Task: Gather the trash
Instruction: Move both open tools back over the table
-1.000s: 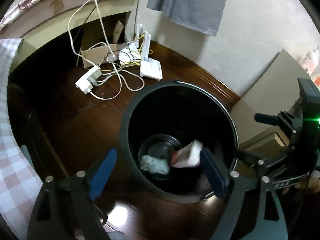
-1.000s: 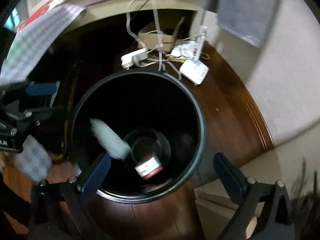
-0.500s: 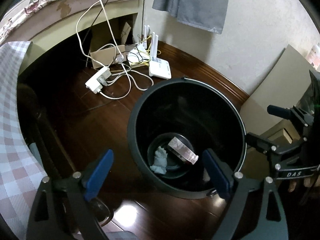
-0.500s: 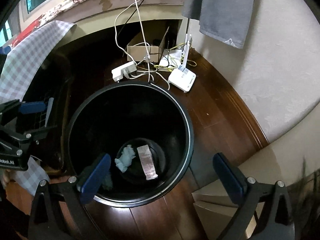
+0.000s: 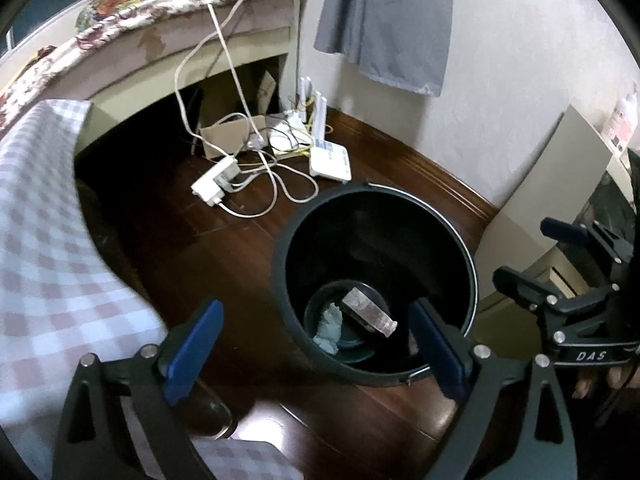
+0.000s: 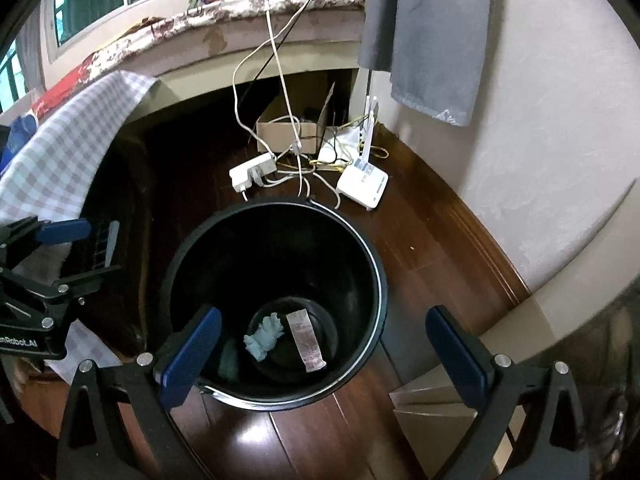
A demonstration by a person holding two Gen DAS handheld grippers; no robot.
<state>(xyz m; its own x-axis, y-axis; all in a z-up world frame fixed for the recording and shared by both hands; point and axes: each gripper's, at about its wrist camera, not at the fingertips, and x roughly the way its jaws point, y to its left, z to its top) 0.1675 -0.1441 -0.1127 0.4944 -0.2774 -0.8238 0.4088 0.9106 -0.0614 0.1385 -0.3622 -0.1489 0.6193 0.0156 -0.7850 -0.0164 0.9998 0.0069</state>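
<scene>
A black bin (image 5: 460, 248) (image 6: 376, 264) stands on the dark wood floor. At its bottom lie a crumpled pale tissue (image 5: 330, 328) (image 6: 264, 338) and a flat pink wrapper (image 5: 368, 312) (image 6: 306, 338). My left gripper (image 5: 316, 350) hovers above the bin's near rim, its jaws still opening with nothing between them. My right gripper (image 6: 324, 354) hangs over the bin's near side, open and empty. Each gripper shows at the edge of the other's view.
A white power strip (image 5: 214, 184), tangled cables and a white router (image 5: 330, 160) lie on the floor behind the bin. A checked cloth (image 5: 44, 240) hangs at the left. Beige boards (image 5: 560, 184) lean on the wall at the right. A grey cloth (image 6: 432, 40) hangs above.
The tissue and the wrapper fell to the bin's bottom and settled there. Both grippers rose and drew back from the bin, so it looks smaller and more of the room shows.
</scene>
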